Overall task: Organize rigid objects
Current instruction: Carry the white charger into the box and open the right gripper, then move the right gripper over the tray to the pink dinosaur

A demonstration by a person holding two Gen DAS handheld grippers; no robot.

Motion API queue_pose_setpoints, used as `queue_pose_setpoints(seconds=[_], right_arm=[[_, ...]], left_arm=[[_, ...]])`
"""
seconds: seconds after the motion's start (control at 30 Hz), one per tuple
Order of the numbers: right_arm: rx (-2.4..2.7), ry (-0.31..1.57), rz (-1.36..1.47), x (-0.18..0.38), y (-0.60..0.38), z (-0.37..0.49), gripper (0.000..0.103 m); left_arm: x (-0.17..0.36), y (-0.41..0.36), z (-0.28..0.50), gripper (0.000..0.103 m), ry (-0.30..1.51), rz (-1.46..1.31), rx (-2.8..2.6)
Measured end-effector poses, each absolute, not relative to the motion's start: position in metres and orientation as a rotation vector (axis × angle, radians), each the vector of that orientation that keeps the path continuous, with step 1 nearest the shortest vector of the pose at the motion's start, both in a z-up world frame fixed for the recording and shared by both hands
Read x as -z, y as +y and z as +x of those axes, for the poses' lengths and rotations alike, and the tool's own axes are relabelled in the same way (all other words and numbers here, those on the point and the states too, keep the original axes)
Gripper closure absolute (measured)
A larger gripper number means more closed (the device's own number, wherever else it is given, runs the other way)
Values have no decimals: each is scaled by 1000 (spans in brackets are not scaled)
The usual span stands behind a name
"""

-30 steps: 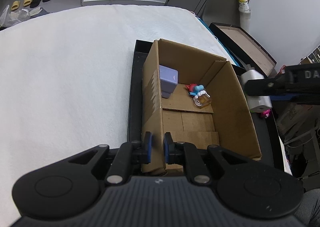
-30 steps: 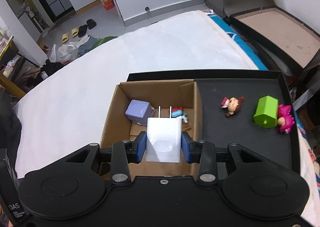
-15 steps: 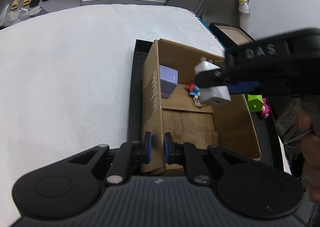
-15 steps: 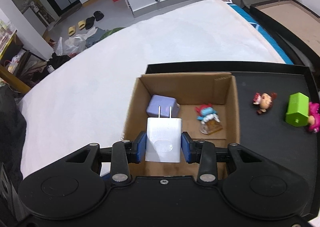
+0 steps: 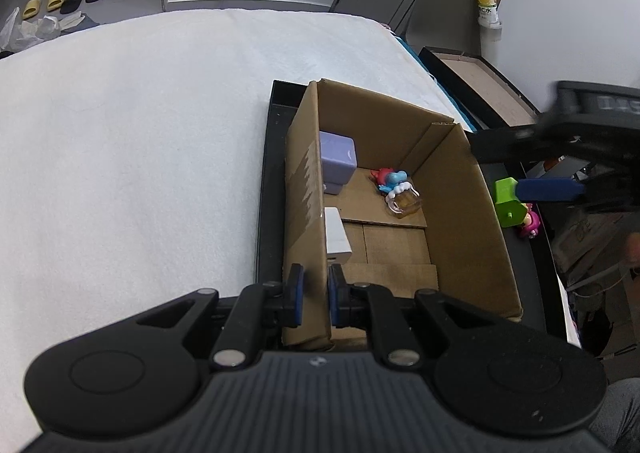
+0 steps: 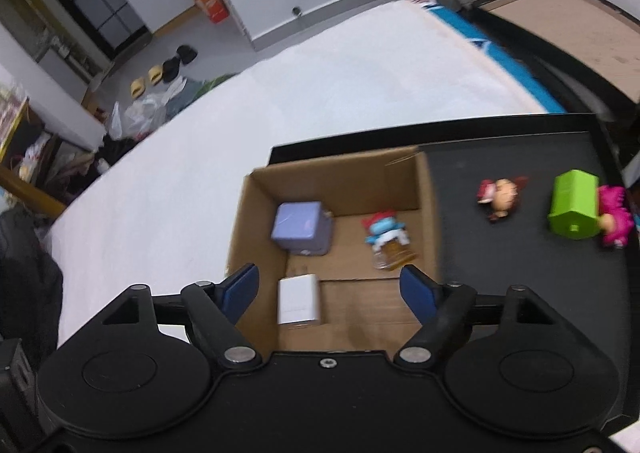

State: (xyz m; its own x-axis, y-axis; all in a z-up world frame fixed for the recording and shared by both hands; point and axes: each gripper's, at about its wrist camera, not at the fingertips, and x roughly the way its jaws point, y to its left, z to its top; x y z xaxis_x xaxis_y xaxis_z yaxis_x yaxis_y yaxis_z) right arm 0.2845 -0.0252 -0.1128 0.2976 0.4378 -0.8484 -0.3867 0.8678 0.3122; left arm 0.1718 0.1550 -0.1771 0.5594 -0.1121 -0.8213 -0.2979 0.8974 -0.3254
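Note:
An open cardboard box point(image 5: 460, 213) point(image 6: 430, 213) stands on a black tray point(image 6: 520, 253). Inside lie a white charger point(image 6: 299, 300) point(image 5: 336, 231), a lilac cube point(image 6: 302, 227) point(image 5: 337, 162) and a small blue-and-red figure on a clear base point(image 6: 386, 239) point(image 5: 398, 191). My left gripper point(image 5: 314, 295) is shut on the box's near-left wall. My right gripper point(image 6: 331, 291) is open and empty above the box's near edge. On the tray to the right lie a small doll point(image 6: 500, 199), a green block point(image 6: 574, 203) point(image 5: 508, 203) and a pink figure point(image 6: 616, 219).
The tray sits at the right side of a white cloth-covered surface point(image 5: 140, 153). A dark open case point(image 5: 480, 77) stands beyond the tray. Shoes and bags lie on the floor at the far left.
My right gripper opened and let go of the white charger, which now lies in the box by the left wall. The right gripper pulled back to the right. The left gripper kept its hold.

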Motion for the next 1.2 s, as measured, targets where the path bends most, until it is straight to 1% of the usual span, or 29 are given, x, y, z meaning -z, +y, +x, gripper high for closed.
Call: queue_pose_setpoints(seconds=[0.23,0.8,1.0,1.07,1.13,1.2], right_arm=[[-509,1071,60,93,-70,289,15],[-373,1063,165,99,-163,323,15],[-330,1071,201,107,-197,339,19],[-311,1082,198,113,-206,344,23],[-304,1095,197,120,-213,348,33],[-303,1110,206,127,-219,352,38]], left_arm=[[177,154,173,92,986,-459,-121],[177,148,176,92,1002,-432,-151],[177,147,177,92,1006,-430,-159],[177,147,178,92,1007,-429,-162],[178,147,178,92,1009,-427,-165],[178,146,179,92,1011,-423,-166]])
